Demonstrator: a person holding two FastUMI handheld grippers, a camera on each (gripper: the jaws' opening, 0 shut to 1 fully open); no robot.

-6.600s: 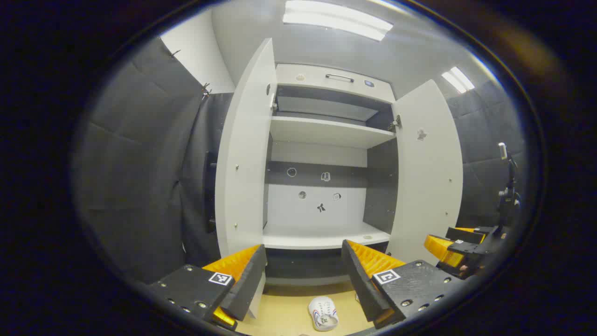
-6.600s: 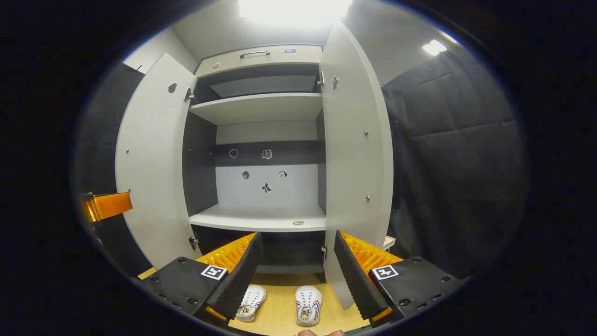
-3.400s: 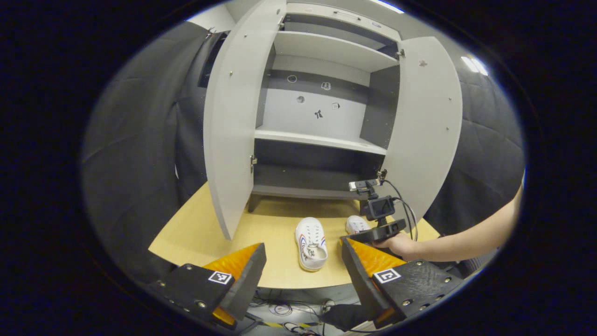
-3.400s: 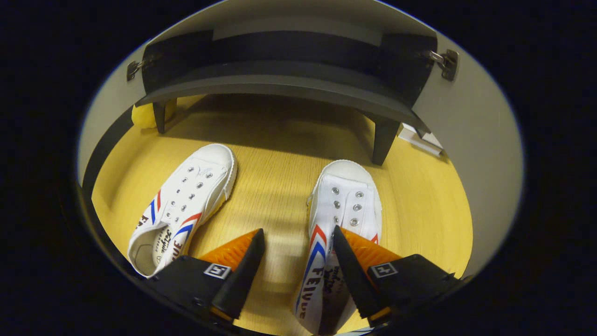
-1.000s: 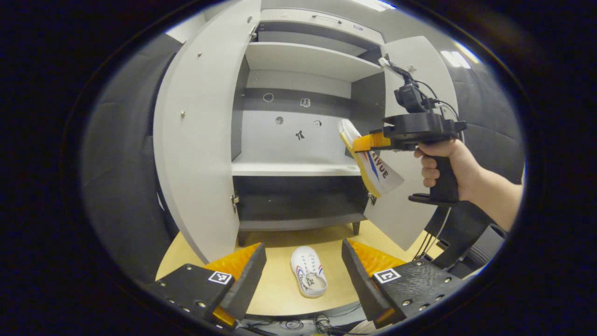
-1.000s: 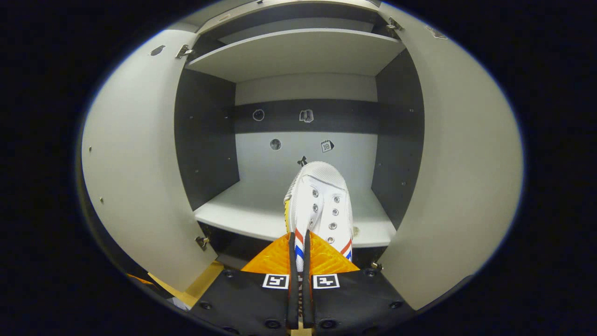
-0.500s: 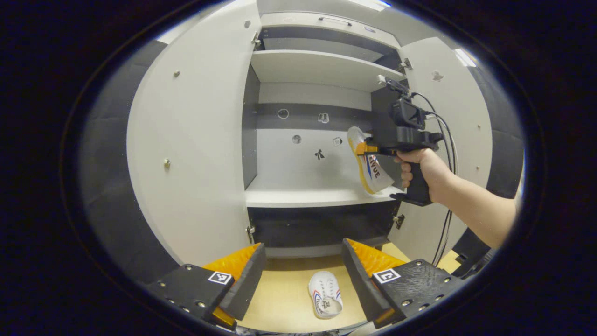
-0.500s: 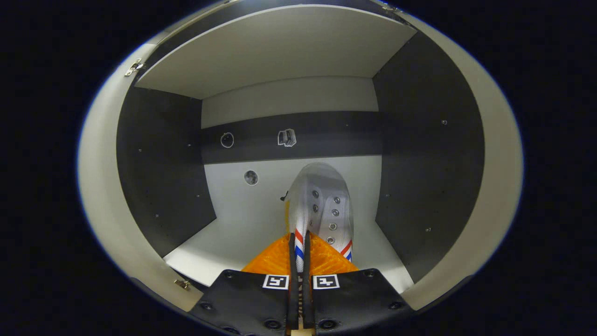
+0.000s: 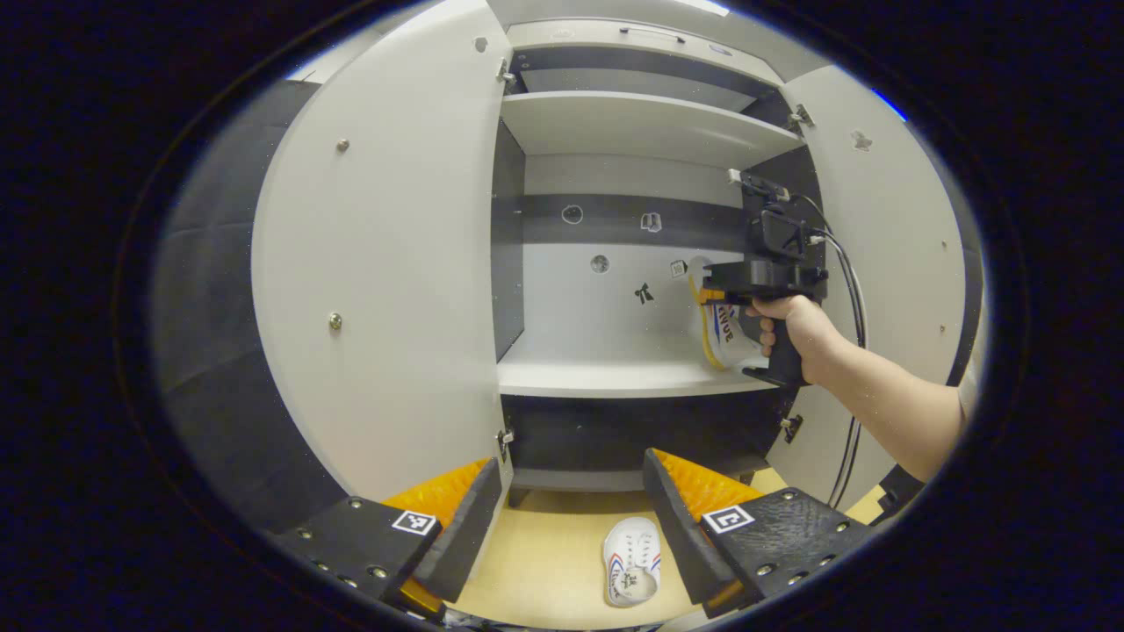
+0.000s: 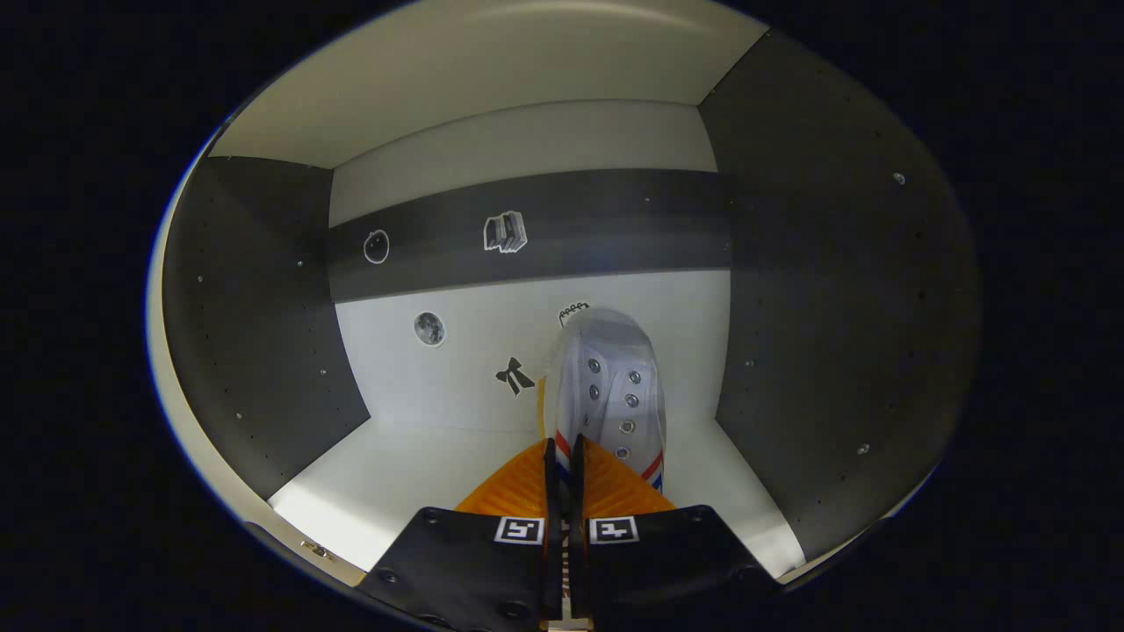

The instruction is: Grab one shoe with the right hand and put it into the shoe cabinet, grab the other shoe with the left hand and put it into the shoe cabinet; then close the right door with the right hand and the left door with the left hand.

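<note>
canvas shoe [image 10: 608, 386] in ridged tool [image 10: 562, 456]

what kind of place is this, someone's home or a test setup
Most likely a staged recording booth, not a home: a grey two-door shoe cabinet stands on a pale wooden tabletop, padded black cloth walls surround it, and a hand-held right gripper carries a white canvas shoe inside.

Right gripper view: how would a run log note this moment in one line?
right gripper: shut on shoe, inside cabinet | left gripper: open | second shoe: on floor

The right tongs [image 10: 562, 452] hide the held shoe's [image 10: 608, 382] heel in the right gripper view.
</note>
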